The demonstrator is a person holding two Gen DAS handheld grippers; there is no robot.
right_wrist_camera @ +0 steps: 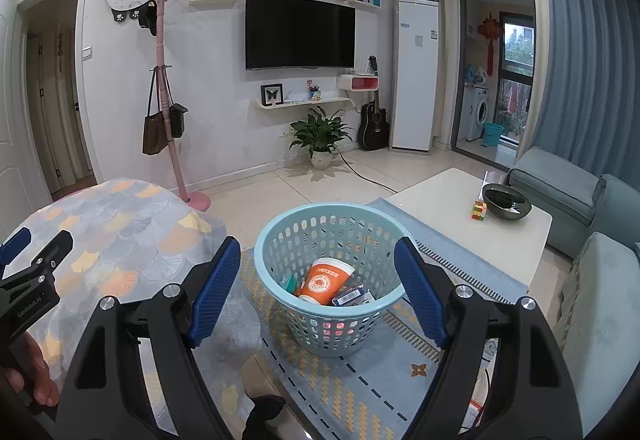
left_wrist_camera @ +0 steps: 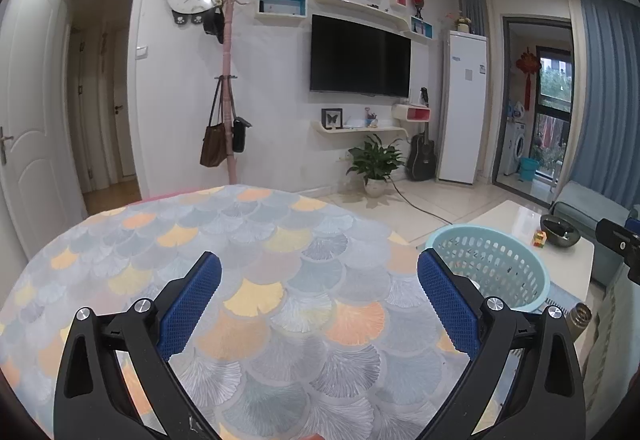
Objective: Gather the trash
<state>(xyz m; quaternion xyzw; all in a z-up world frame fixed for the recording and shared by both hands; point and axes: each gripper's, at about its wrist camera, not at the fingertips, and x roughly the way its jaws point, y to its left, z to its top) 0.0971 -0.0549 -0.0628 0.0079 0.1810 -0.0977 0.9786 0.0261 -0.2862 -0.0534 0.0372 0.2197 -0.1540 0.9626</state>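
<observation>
In the left wrist view, the left hand-held gripper (left_wrist_camera: 319, 274) gaped wide and empty over the patterned desk (left_wrist_camera: 256, 240); the basket (left_wrist_camera: 516, 276) sat at right.

In the right wrist view, the right hand-held gripper (right_wrist_camera: 318, 260) also gaped empty above the basket (right_wrist_camera: 280, 240) at centre, holding an orange paper cup (right_wrist_camera: 326, 280): probably light, crushable, best pinched across its wall.

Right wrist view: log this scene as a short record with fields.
basket: light blue perforated laundry-style basket, upright on the rug
contents: orange paper cup lying tilted, small blue-and-white box, other scraps unclear
right gripper: open, empty, above the basket
left gripper: open, empty, over the patterned tablecloth
nearby: white coffee table with dark bowl
</observation>
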